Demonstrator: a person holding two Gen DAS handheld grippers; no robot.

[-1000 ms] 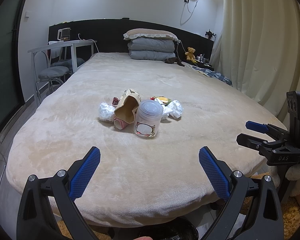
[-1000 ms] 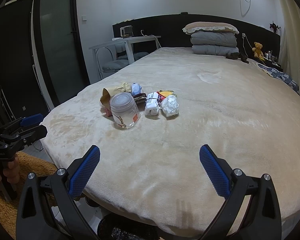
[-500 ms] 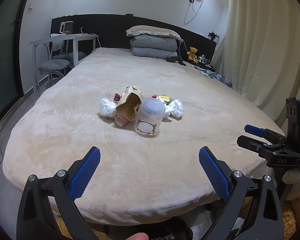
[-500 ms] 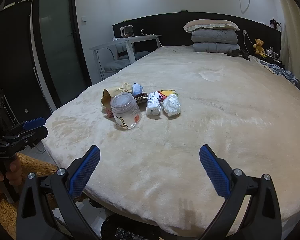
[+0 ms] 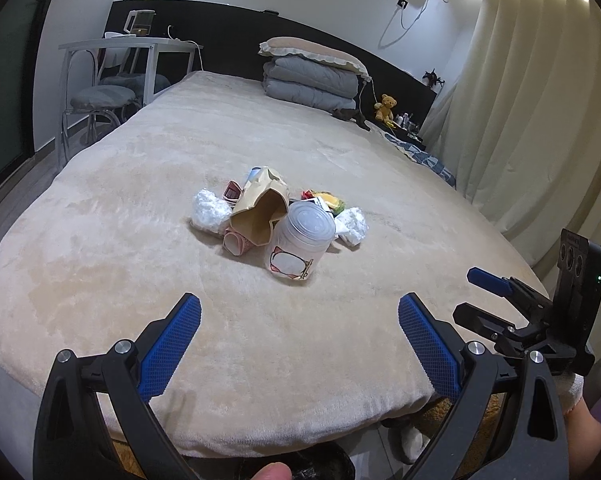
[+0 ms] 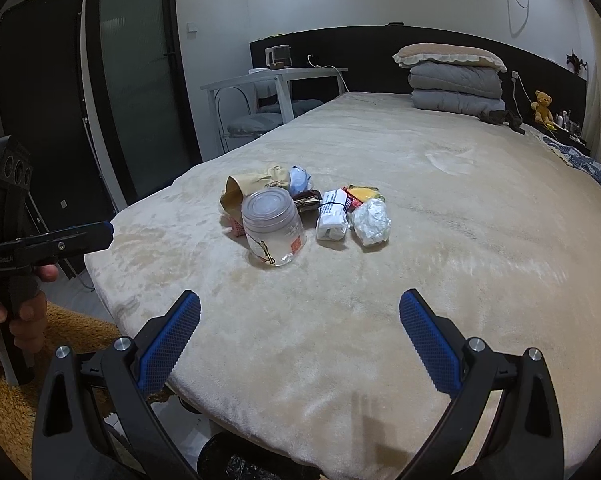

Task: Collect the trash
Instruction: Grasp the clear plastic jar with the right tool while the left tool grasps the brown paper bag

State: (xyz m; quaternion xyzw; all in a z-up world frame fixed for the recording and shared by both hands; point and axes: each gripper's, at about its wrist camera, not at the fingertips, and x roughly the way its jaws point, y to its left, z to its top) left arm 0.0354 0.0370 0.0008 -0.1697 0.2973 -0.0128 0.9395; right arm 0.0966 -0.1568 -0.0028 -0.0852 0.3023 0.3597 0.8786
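1. Left wrist view: my left gripper and right gripper hover with jaws apart, empty.
2. Trash pile sits mid-bed; approach under way, I reach forward next.

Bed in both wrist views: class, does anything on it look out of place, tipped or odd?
Yes. A pile of rubbish sits on the bed: a clear plastic cup leaning tilted, a crumpled paper bag lying open on its side, and balled plastic wrappers. Nothing appears spilled. Both the left gripper and right gripper are open, short of the pile.
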